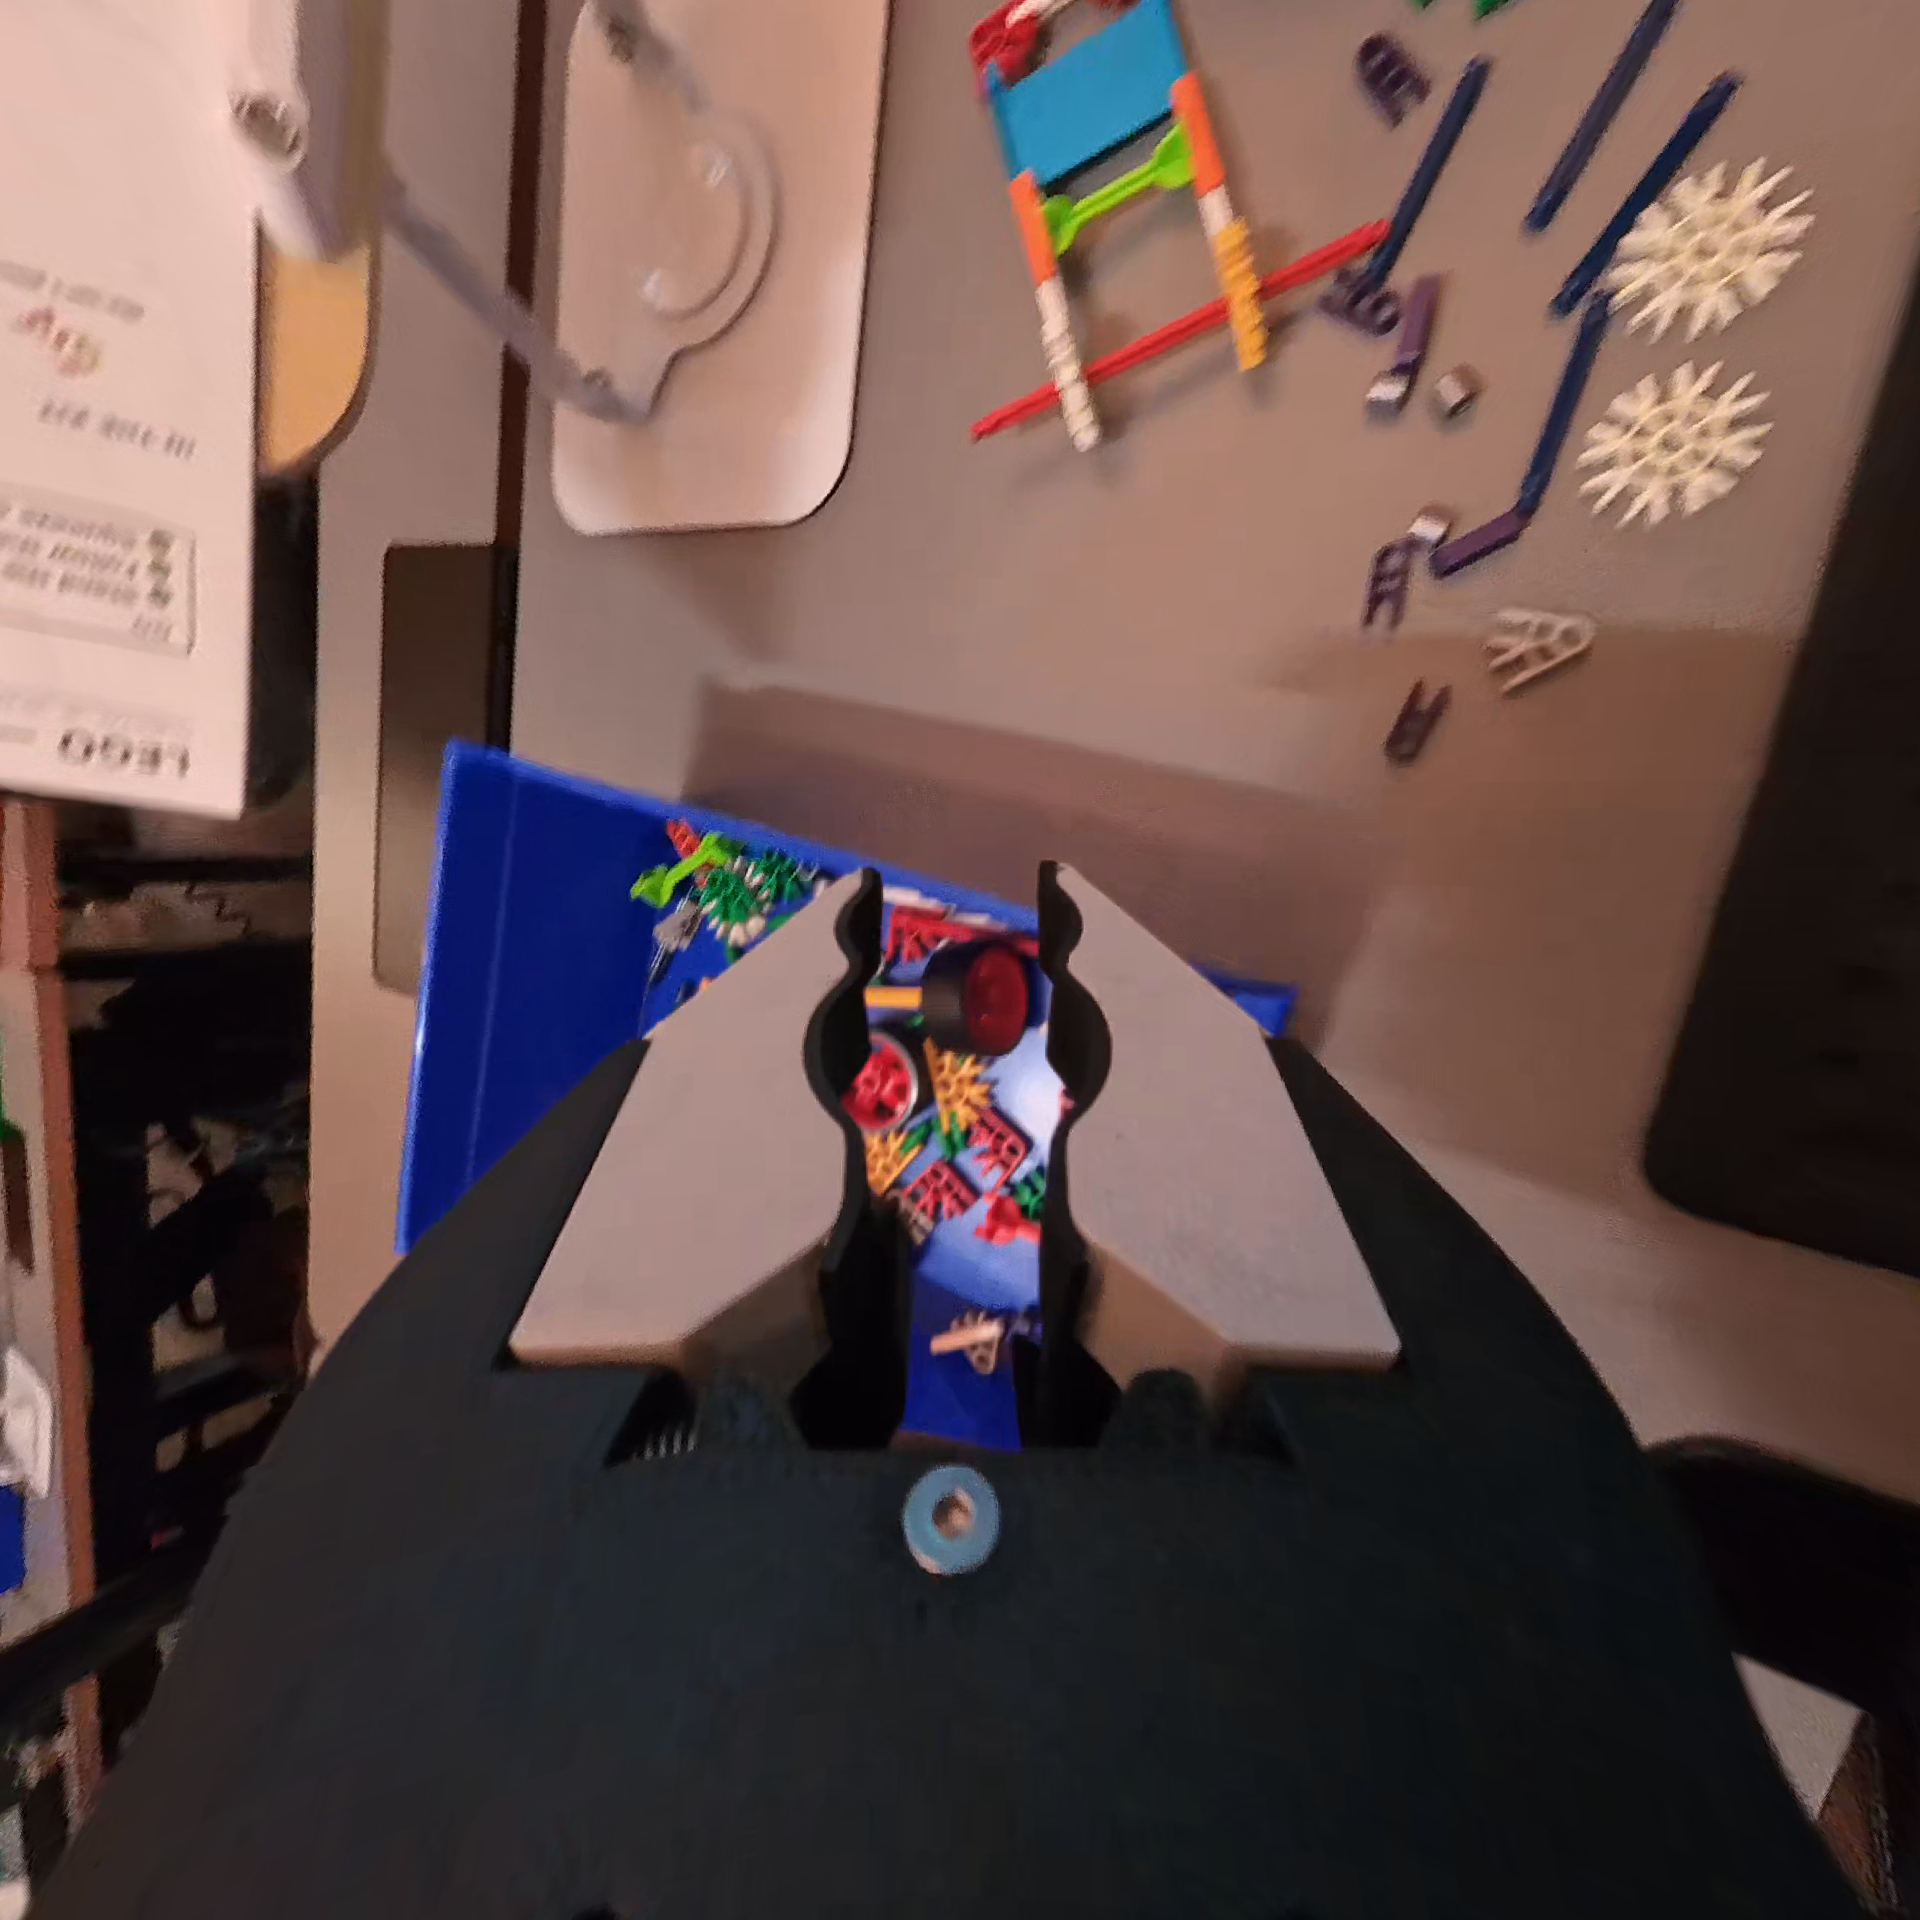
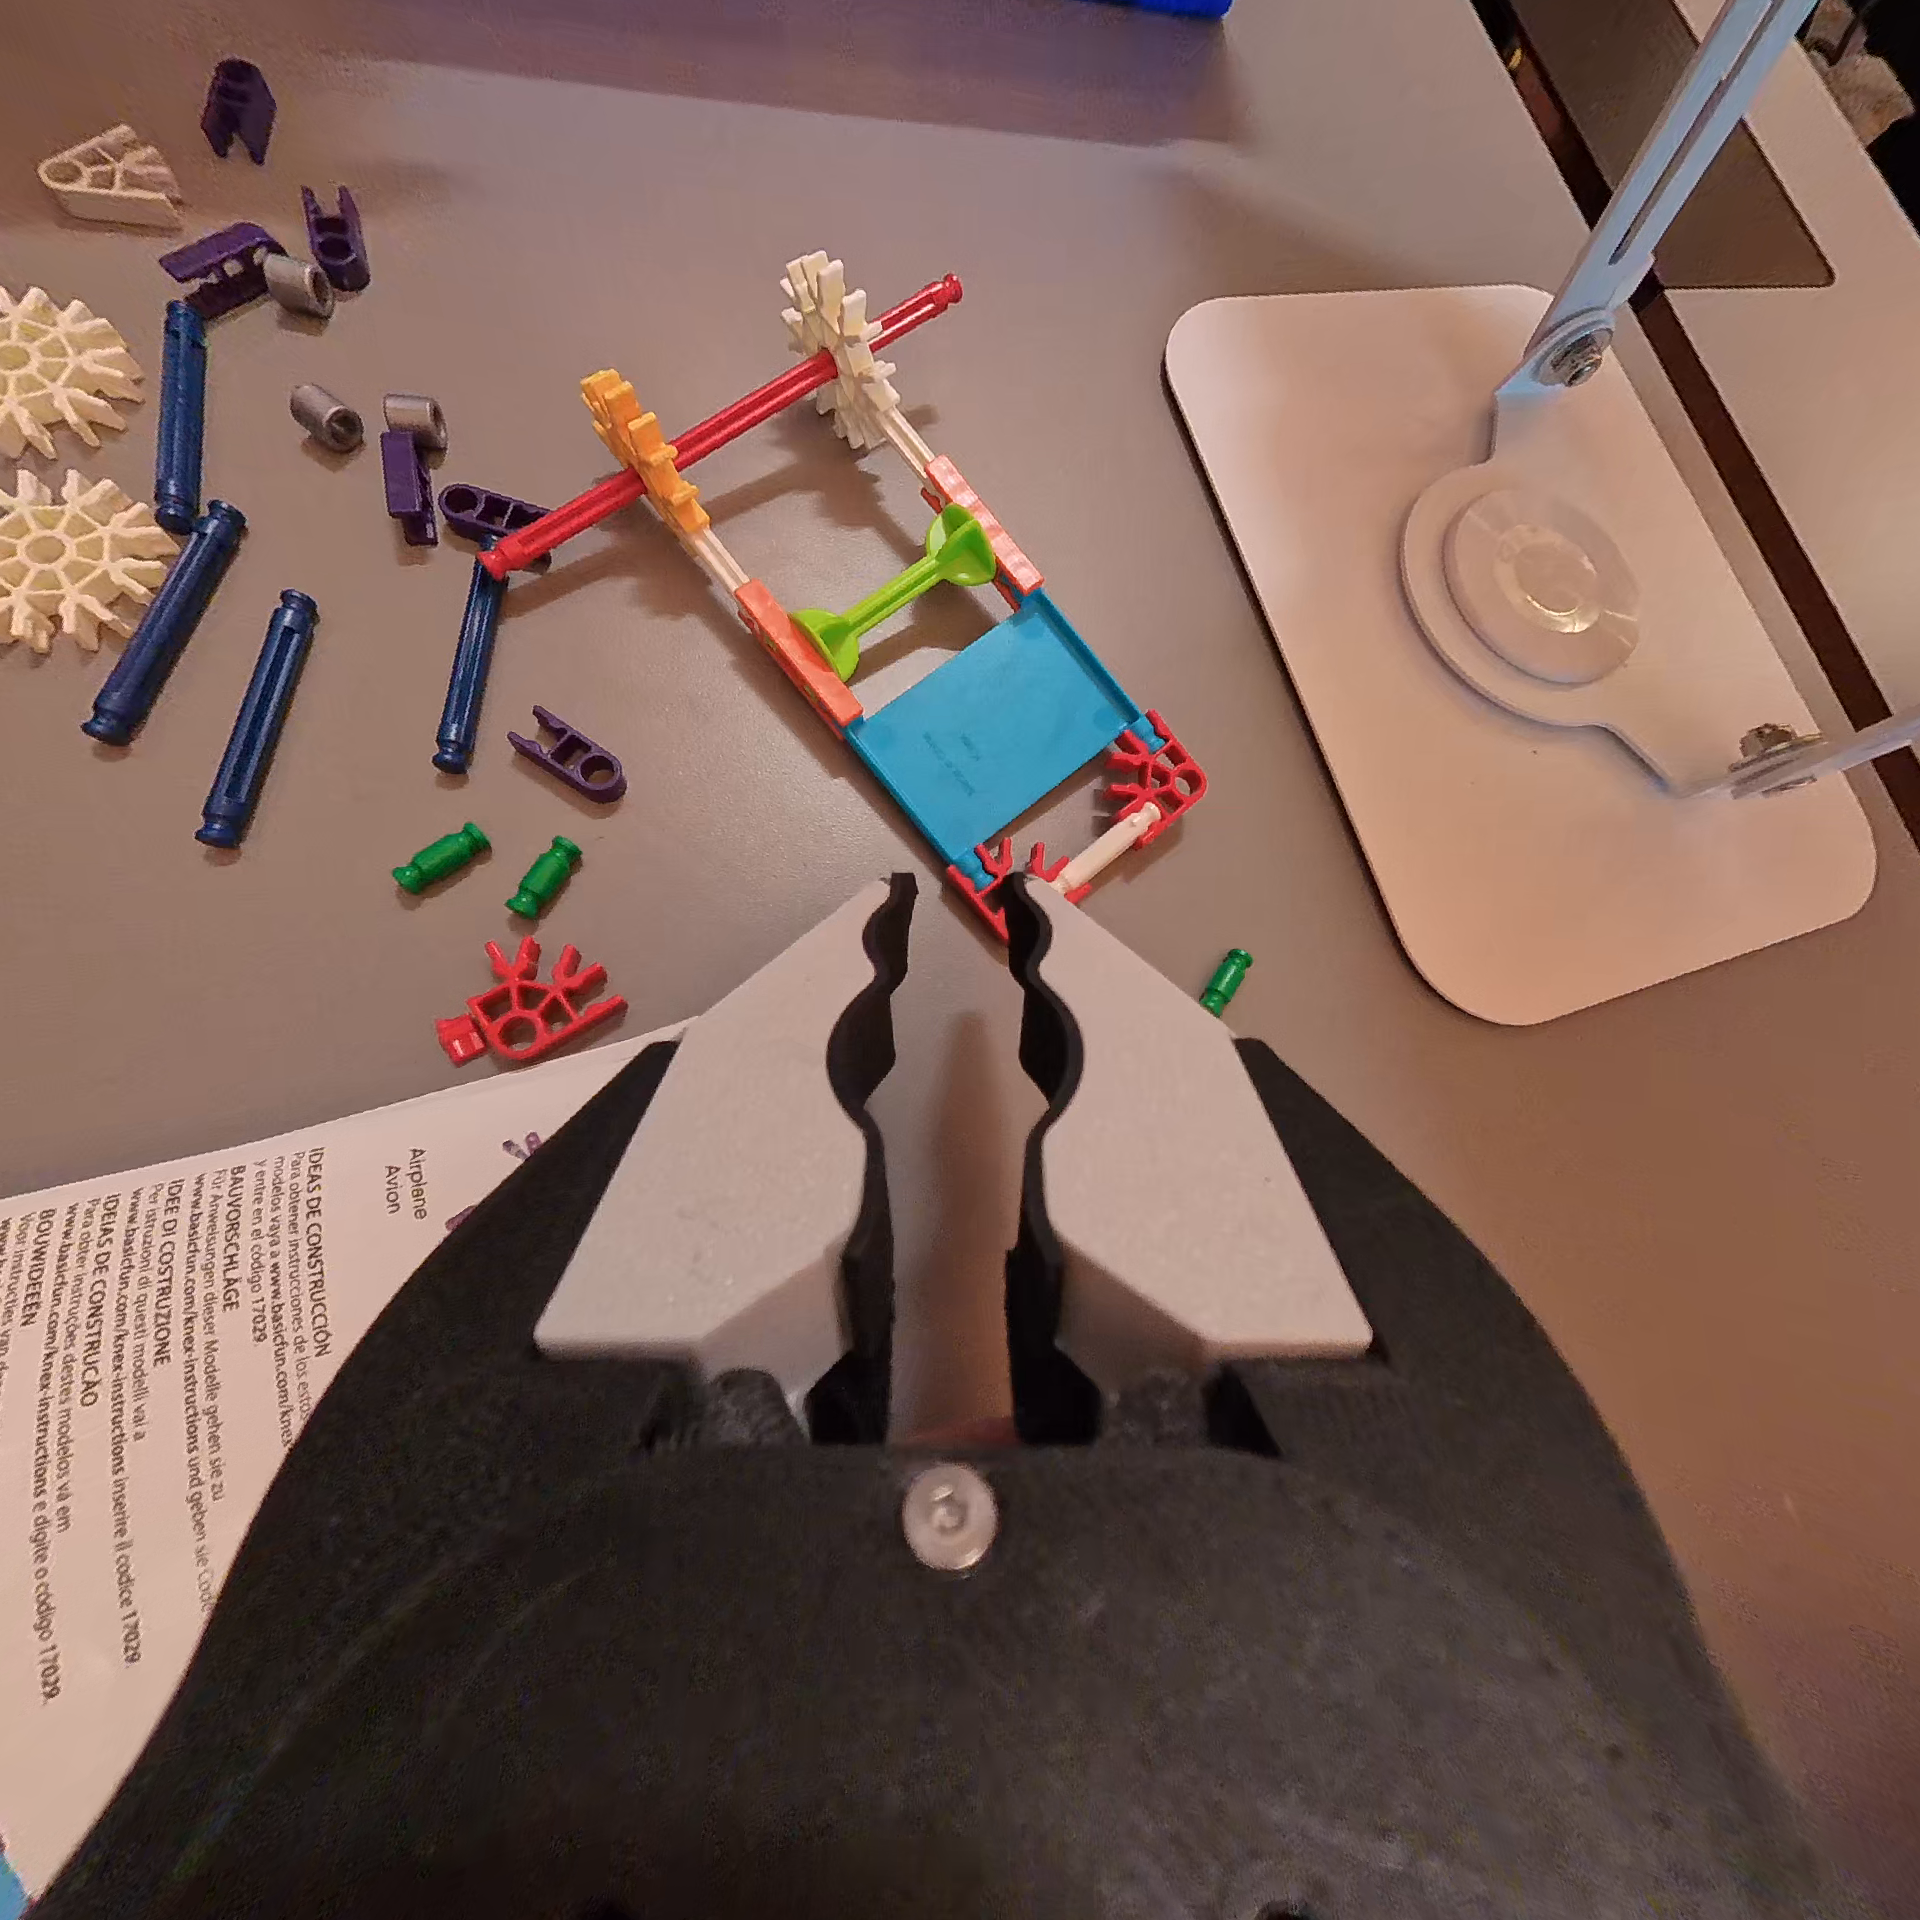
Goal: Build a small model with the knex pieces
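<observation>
My left gripper (image 1: 956,894) is open and empty, hovering over a blue bin (image 1: 499,987) full of small coloured construction-toy pieces, among them a black wheel with a red hub (image 1: 992,992). My right gripper (image 2: 961,894) is open and empty, low over the grey table. Its tips are at the near end of a partly built model with a blue panel (image 2: 987,738), and its right fingertip (image 2: 1029,914) is against the model's red corner connector (image 2: 987,883). The model also has a green rod, orange connectors, and a red axle carrying yellow and white gears. It also shows far off in the left wrist view (image 1: 1091,114).
Loose pieces lie left of the model: blue rods (image 2: 255,717), white snowflake connectors (image 2: 73,561), purple clips (image 2: 571,758), grey spacers (image 2: 327,416), green short rods (image 2: 442,857) and a red connector (image 2: 530,1003). A white stand base (image 2: 1351,623) sits right. A printed sheet (image 2: 156,1403) lies near left. Some 30 centimeters of space lies between my two pairs of fingers.
</observation>
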A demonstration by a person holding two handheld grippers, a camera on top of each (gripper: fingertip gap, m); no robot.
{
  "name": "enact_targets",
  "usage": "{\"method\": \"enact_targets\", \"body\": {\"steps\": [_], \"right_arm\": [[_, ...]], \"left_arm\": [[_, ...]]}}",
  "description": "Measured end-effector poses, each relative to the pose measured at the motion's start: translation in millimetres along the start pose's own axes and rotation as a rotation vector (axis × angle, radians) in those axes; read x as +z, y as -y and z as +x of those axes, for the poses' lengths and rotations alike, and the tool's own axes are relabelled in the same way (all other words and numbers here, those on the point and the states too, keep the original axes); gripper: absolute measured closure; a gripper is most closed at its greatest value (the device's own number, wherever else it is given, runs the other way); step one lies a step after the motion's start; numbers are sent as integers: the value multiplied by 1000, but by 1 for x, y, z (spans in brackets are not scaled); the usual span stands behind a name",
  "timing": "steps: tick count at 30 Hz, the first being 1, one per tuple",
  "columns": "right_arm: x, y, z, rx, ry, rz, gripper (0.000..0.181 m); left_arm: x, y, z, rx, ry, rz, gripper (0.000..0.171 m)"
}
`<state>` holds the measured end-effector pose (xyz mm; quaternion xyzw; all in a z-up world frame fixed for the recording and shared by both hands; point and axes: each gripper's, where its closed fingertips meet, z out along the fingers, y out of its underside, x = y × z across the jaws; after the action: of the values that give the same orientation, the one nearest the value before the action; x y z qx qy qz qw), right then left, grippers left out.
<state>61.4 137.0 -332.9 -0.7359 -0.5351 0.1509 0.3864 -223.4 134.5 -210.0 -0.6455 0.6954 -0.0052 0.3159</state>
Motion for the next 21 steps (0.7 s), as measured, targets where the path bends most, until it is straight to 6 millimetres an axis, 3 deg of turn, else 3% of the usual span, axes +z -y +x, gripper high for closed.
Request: {"method": "enact_targets", "body": {"steps": [9, 16, 21], "right_arm": [[3, -4, 0, 8, 4, -10, 165], [4, -6, -1, 11, 11, -17, 165], [6, -9, -1, 18, 17, -24, 165]], "left_arm": [[-6, -68, -33, -118, 62, -91, 145], [0, -111, -38, -161, 11, -179, 147], [9, -128, -27, -174, -85, -223, 145]]}}
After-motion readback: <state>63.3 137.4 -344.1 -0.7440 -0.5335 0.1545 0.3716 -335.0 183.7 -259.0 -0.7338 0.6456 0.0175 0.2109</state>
